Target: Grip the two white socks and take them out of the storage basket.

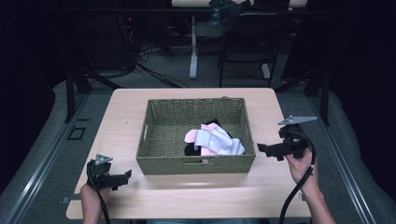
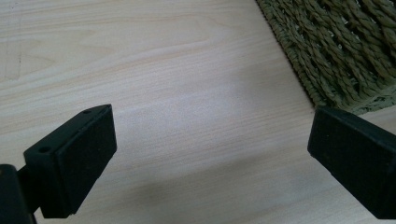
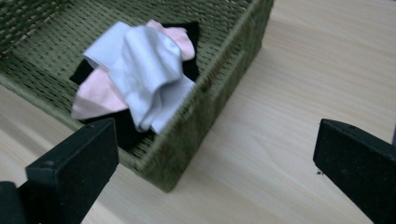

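A green woven basket (image 1: 161, 161) stands in the middle of the light wooden table (image 1: 126, 109). In its right front part lies a heap of socks (image 1: 212, 140): white, pink and black. The right gripper view shows the white sock (image 3: 149, 65) on top, the pink one (image 3: 95, 95) under it, and the basket wall (image 3: 205, 107). My left gripper (image 1: 125, 176) is held low near the basket's front left corner (image 2: 336, 56), jaws wide open over bare wood. My right gripper (image 1: 262, 148) hovers just right of the basket, open and empty.
Beyond the table's far edge are a dark floor, cables, a white table leg (image 1: 193, 51) and a chair base (image 1: 243, 56). Grey padded strips run along both sides of the table. Bare wood lies to the left, right and front of the basket.
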`<state>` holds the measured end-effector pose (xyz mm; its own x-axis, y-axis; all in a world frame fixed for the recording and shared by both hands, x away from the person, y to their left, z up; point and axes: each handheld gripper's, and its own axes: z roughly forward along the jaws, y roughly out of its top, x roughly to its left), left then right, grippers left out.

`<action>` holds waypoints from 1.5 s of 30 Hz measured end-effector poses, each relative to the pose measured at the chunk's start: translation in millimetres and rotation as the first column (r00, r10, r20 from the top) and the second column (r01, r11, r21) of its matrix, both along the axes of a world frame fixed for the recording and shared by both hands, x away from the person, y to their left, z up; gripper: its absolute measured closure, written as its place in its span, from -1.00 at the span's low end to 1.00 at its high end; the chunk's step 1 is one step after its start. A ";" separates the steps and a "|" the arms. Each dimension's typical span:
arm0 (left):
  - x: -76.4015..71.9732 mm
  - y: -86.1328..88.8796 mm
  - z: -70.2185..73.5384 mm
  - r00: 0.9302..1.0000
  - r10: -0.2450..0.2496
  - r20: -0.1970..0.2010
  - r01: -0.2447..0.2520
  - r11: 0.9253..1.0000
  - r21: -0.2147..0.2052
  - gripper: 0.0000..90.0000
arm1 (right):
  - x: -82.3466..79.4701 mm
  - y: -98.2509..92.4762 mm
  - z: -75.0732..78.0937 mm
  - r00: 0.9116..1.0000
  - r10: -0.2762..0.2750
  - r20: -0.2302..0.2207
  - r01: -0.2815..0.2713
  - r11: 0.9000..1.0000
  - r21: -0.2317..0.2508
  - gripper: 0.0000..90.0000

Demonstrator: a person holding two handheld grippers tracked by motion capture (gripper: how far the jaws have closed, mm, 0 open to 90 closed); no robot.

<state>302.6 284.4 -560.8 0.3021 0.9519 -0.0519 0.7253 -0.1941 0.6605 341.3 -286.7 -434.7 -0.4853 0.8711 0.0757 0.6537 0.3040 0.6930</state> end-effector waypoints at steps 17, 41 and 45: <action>-0.7 0.8 0.5 1.000 0.001 0.006 -0.001 1.000 -0.006 -0.97 | 47.1 72.5 29.2 0.981 0.186 -0.060 -0.189 0.980 -0.066 -1.00; -1.3 2.5 1.4 1.000 0.004 0.010 -0.004 1.000 -0.015 -0.97 | 99.4 124.3 -0.9 0.947 0.233 -0.221 -0.268 0.953 -0.144 -1.00; -1.3 2.5 1.6 1.000 0.003 0.010 -0.003 1.000 -0.016 -0.97 | 101.8 130.5 -5.8 0.947 0.229 -0.224 -0.271 0.946 -0.176 -0.82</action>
<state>301.3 287.0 -559.2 0.3000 0.9518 -0.0643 0.7190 -0.1813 0.6709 443.1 -156.2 -440.6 -0.6823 0.7305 0.0279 0.6561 0.5951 0.4640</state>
